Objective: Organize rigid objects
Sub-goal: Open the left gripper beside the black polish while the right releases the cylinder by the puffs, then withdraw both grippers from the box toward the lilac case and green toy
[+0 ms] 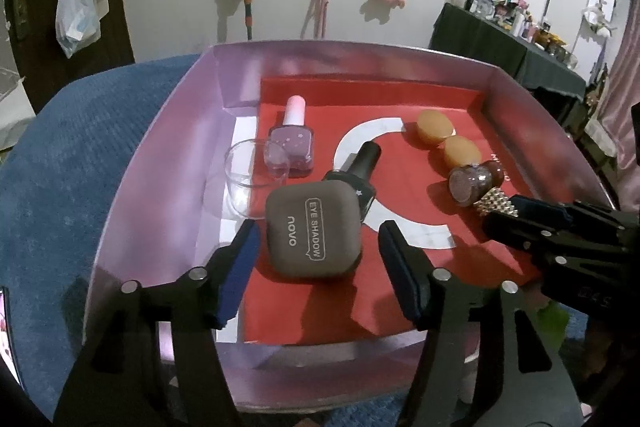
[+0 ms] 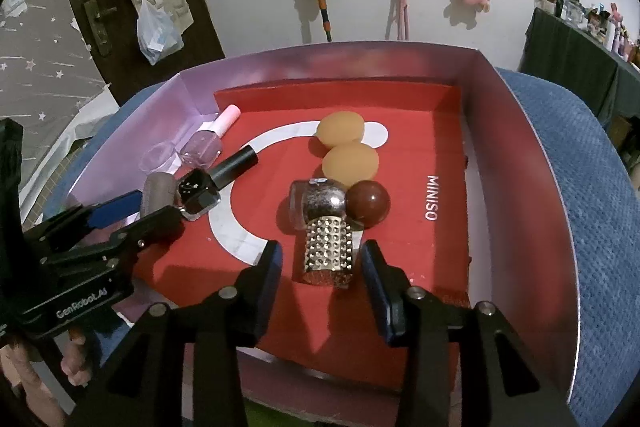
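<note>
left wrist view: close above tray [image 1: 160, 163], near-left, angled down | right wrist view: close, near-right, angled down | shared: tray [image 2: 516, 155] interior

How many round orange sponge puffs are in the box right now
2. One orange puff lies toward the box's far wall; the second puff touches it on the near side, beside the brown ball cap.

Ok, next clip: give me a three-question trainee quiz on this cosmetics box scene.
1. True or false: the left tongs are clamped on the eye shadow case.
2. Which lies between the right tongs? A) studded gold cylinder B) pink-capped bottle C) clear cup
3. How many tan round puffs lie in the box?

Key: 1 false, pads stand clear of it; 2 A; 3 two.
</note>
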A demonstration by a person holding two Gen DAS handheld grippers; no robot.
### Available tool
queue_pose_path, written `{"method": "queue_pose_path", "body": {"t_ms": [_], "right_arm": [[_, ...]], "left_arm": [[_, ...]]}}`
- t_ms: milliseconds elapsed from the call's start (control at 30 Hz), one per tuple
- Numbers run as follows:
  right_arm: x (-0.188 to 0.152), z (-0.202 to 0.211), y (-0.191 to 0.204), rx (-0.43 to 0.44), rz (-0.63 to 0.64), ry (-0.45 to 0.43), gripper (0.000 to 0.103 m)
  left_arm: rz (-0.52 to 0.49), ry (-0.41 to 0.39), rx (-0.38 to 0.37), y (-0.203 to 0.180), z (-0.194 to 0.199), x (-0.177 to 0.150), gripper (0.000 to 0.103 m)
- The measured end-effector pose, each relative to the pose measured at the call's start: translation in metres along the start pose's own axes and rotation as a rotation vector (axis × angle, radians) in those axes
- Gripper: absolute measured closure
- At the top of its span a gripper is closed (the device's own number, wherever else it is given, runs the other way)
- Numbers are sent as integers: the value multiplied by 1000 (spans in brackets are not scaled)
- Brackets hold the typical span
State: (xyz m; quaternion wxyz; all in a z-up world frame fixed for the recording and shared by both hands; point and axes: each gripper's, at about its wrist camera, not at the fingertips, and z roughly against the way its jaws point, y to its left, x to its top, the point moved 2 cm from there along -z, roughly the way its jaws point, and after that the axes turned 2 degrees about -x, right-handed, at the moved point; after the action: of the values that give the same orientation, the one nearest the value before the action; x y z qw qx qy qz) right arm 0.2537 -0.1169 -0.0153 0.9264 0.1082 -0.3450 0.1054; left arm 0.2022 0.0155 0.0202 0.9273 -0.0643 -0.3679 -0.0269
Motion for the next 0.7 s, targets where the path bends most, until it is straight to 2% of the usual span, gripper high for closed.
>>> {"method": "queue_pose_path", "body": {"t_ms": [167, 333, 400, 433, 467, 533, 600, 700], "right_arm": [[0, 9, 2, 15, -6, -18, 51], [0, 23, 7, 24, 1, -45, 50], [-1, 30, 9, 29, 3, -62, 45], [-2, 34, 10, 30, 4, -71, 44], [-2, 37, 11, 32, 7, -80, 42], [-4, 44, 13, 36, 12, -97, 39], [-5, 50, 15, 39, 15, -112, 32], [-8, 58, 17, 44, 17, -132, 29]], "left_arm": [[-20, -32, 20, -7, 11, -1, 33], [-19, -55, 26, -8, 23, -1, 28], [-14, -62, 26, -8, 27, -2, 27], [-13, -66, 31, -8, 29, -2, 22], [-12, -74, 45, -8, 31, -3, 10], [-3, -95, 64, -6, 37, -4, 0], [8, -104, 66, -3, 41, -5, 0], [31, -110, 65, 1, 46, -5, 0]]}}
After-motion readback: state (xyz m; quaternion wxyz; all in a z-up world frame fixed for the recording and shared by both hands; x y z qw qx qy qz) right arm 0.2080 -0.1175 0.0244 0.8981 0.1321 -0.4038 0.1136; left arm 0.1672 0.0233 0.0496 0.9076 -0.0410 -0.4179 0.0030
